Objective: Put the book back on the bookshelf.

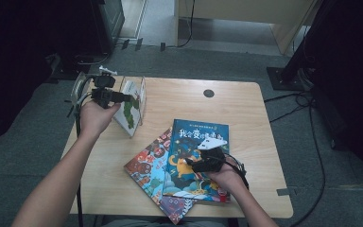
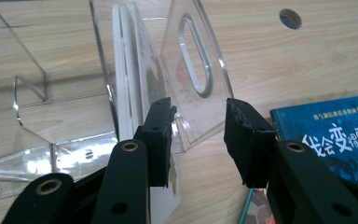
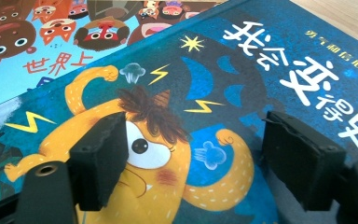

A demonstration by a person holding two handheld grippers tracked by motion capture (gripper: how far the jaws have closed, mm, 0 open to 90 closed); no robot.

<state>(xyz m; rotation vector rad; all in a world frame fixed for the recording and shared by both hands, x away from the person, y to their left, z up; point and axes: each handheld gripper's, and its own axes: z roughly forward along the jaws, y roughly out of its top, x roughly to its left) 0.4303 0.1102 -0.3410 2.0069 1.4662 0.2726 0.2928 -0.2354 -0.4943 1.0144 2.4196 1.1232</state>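
Glossy blue book (image 3: 242, 93) under right gripper (image 3: 189, 158) — jaws wide, empty, left gripper (image 2: 198, 135) parted by clear acrylic holder (image 2: 191, 70).

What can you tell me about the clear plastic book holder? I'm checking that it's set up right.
The clear plastic book holder stands upright at the table's far left corner. It is transparent acrylic with upright dividers and an oval cut-out in one panel. A thin white book leans in one slot. The left gripper's open fingers sit beside that panel.
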